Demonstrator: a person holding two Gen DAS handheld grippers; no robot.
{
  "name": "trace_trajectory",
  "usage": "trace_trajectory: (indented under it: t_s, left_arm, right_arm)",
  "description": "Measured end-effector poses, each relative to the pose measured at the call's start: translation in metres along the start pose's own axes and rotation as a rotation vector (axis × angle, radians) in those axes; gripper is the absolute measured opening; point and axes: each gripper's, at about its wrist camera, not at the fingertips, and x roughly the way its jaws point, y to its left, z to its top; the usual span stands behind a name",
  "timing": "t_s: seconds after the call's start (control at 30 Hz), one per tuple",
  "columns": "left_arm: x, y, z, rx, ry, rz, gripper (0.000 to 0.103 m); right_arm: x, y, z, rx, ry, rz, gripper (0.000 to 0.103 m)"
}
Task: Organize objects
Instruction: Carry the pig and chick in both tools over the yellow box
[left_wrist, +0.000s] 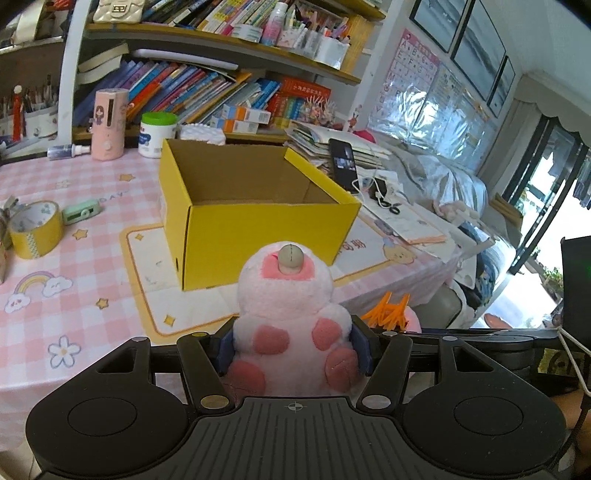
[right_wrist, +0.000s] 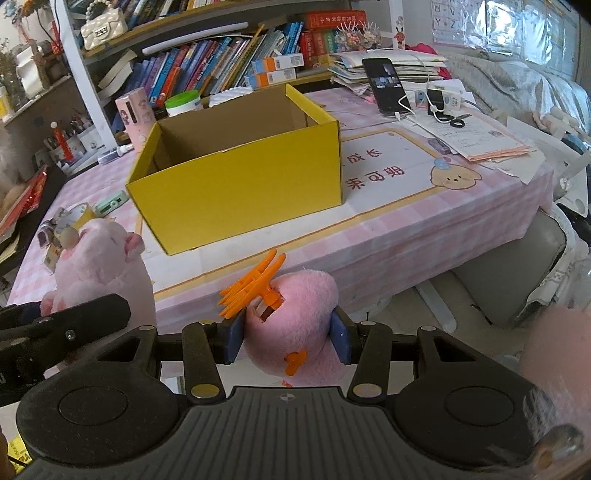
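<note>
We have a toy in each gripper, and what the coming move turns on is that the open yellow box (left_wrist: 255, 206) lies straight ahead of both and farther in on the tabletop (left_wrist: 74, 258), with its near wall between the toys and the brown interior. The box's long axis runs left to right across our view, so its broad near side faces us.

The left gripper (left_wrist: 293, 350) has its fingers (left_wrist: 223, 350) closed against the sides of the pink spotted plush (left_wrist: 288, 314), which sits upright between them with its snout pointing up and forward. It hangs just above the near edge of the tabletop, and we judge it the nearer of the two to the box (though only slightly).

The right gripper (right_wrist: 290, 339) has its fingers (right_wrist: 232, 339) pressed on the pink plush with orange comb (right_wrist: 295, 317), the comb sticking out to the upper left. This one is off the near edge, over the floor, and a little right of the other toy.

Both need to rise over the near wall before letting go, we reckon
</note>
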Motion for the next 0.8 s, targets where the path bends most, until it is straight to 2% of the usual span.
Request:
trace_trajectory:
  t_s: [0.23,0.4,0.63,0.8]
  left_arm:
    - [0.013,-0.004,0.020,0.020,-0.040,0.016,0.060]
    - [0.026,-0.010,0.044,0.042,-0.070,0.010,0.060]
    - [0.048,-0.017,0.091,0.071,-0.164,0.013,0.060]
    - [0.074,-0.014,0.111,0.065,-0.164,0.060,0.060]
  right_arm:
    - [0.019,-0.004,0.025,-0.031,0.004,0.022,0.045]
    - [0.028,-0.010,0.051,-0.041,-0.023,0.032,0.045]
    - [0.036,-0.022,0.109,-0.049,-0.122,0.057,0.045]
    - [0.042,-0.025,0.155,-0.086,-0.201,0.093,0.045]
